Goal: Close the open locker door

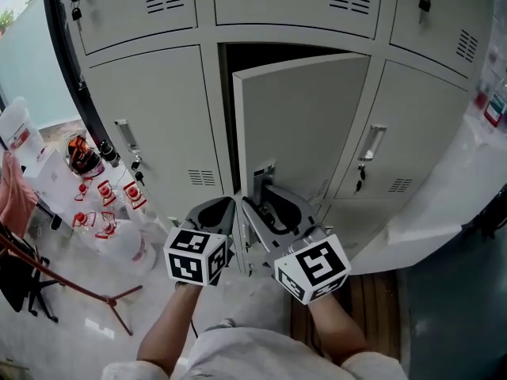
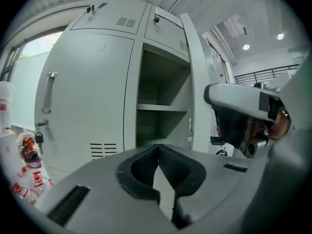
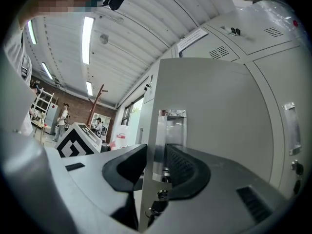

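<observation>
The open locker door (image 1: 305,121) is a grey panel swung out toward me from the middle of the locker bank, with dark space showing above it. My right gripper (image 1: 264,195) is shut on the door's metal handle (image 3: 169,126) at the door's left edge; a key (image 3: 157,207) hangs just beneath the jaws. Just left of it, my left gripper (image 1: 228,206) is shut with nothing between its pads. In the left gripper view, this gripper (image 2: 158,149) faces the locker's open inside, where a shelf (image 2: 161,107) crosses it.
Closed locker doors with handles stand on the left (image 1: 125,136) and right (image 1: 372,142). On the floor to the left lie plastic-wrapped items with red labels (image 1: 107,204) and a red stand leg (image 1: 75,285). A white covered object (image 1: 447,200) stands to the right.
</observation>
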{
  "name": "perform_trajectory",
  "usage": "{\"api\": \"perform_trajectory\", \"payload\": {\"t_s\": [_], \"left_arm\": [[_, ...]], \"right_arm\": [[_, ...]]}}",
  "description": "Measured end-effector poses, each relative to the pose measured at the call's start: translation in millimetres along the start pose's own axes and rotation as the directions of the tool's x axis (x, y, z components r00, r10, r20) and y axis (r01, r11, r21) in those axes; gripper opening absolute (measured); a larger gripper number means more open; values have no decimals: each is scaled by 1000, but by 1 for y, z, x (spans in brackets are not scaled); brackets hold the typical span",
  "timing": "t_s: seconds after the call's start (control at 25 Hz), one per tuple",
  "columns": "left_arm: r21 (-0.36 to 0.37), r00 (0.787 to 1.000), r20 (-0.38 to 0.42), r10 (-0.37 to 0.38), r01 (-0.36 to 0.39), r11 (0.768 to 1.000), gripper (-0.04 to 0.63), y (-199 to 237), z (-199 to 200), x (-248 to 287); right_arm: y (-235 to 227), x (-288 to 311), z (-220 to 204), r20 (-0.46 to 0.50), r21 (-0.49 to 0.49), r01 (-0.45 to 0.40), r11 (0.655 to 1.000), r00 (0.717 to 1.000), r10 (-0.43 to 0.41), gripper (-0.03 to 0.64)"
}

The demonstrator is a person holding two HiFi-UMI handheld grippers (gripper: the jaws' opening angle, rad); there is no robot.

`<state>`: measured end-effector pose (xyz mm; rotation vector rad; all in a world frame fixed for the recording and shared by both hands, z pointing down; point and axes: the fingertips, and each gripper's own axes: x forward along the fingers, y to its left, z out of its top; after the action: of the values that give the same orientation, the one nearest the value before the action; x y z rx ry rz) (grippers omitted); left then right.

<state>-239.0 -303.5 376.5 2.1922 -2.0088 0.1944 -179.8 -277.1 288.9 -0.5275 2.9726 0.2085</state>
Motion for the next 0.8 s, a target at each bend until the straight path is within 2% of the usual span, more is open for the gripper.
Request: {"api": "perform_trajectory", "payload": {"t_s": [0.4,0.8], "left_arm": [[-23,998,30,-46,47,999,8,19,6,18],[-45,997,56,-57,60,997,8,49,12,27]], "right_arm": [[-8,26,-5,-33,-27,65,997,997,-66,124],[-19,55,-10,-45,-55,119,991,992,-122,124]]}}
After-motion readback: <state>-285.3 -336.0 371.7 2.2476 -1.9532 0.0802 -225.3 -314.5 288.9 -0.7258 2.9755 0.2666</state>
